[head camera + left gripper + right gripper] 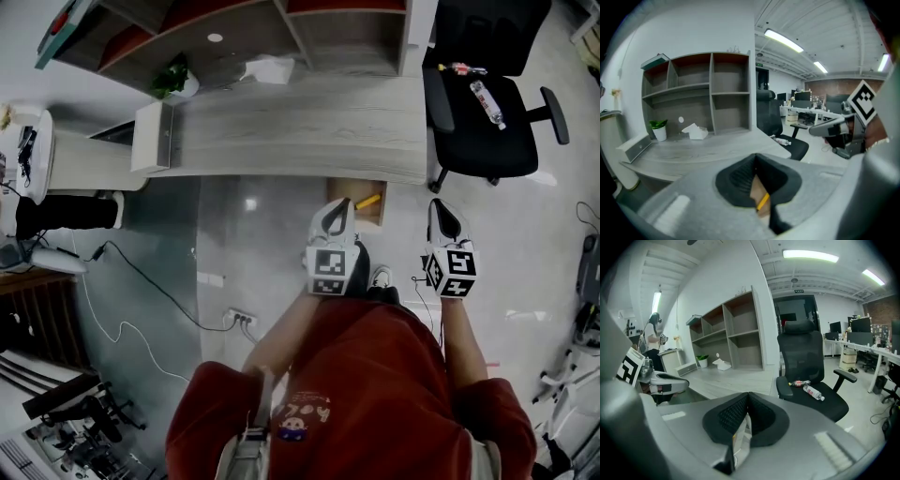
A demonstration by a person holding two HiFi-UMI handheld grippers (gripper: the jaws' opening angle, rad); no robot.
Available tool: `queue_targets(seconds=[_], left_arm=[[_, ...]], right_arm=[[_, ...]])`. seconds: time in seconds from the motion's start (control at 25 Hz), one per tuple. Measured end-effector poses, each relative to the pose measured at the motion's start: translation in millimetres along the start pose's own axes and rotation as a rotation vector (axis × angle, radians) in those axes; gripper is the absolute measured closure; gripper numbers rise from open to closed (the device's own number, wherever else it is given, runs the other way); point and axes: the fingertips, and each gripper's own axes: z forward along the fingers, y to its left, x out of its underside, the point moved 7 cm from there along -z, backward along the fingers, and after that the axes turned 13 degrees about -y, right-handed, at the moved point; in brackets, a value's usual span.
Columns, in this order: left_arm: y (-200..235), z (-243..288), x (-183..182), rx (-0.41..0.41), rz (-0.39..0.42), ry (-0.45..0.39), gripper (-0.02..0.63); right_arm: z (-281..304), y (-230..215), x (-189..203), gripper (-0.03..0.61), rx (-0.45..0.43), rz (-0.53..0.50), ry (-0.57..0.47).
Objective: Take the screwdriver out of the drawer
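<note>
A person in a red top (pixel 375 375) is standing before a wood-grain counter (pixel 309 127) and holding one gripper in each hand, both reaching out in front of the body. The left tongs (pixel 337 211) are hovering just over the near edge of an open drawer (pixel 373 214) that is sticking out from under the counter's front edge. Their jaws are pressed together with nothing between them. In the left gripper view, the left tongs (pixel 755 157) are showing a slim gap below their closed tips. A sliver of the drawer's wood (pixel 757 190) and the yellow screwdriver (pixel 762 201) are showing through that gap. The screwdriver (pixel 367 201) is lying inside the drawer at a slant, just beside the left tongs' tips but not touching them. The right tongs (pixel 442 214) are hanging to the right of the drawer, over the floor, near the base of a black office chair (pixel 487 112). The right tongs (pixel 747 394) are also sitting closed and empty. Two bottles (pixel 487 103) are lying on the chair's seat. A small potted plant (pixel 176 77) and a tissue box (pixel 270 67) are standing at the back of the counter, below an open shelf unit (pixel 244 23).
</note>
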Motion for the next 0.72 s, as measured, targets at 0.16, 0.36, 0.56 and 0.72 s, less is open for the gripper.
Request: queue_targets(seconds=[0.16,0.36,0.56,0.72], left_arm=[[8,7,10,0.025,-0.004,0.020,0.615],[14,17,23,0.047,-0.001,0.047,0.615],[15,26,36,0.086,0.016,0.070,0.615],[16,31,50,0.114,0.028,0.103,0.615]], right_arm=[[11,9,13,0.578,-0.004,0.004,0.029],[19,16,21,0.578,0.000,0.011,0.045],[26,18,28,0.578,0.003,0.003,0.060],[29,19,35,0.578,0.006,0.008,0.075]])
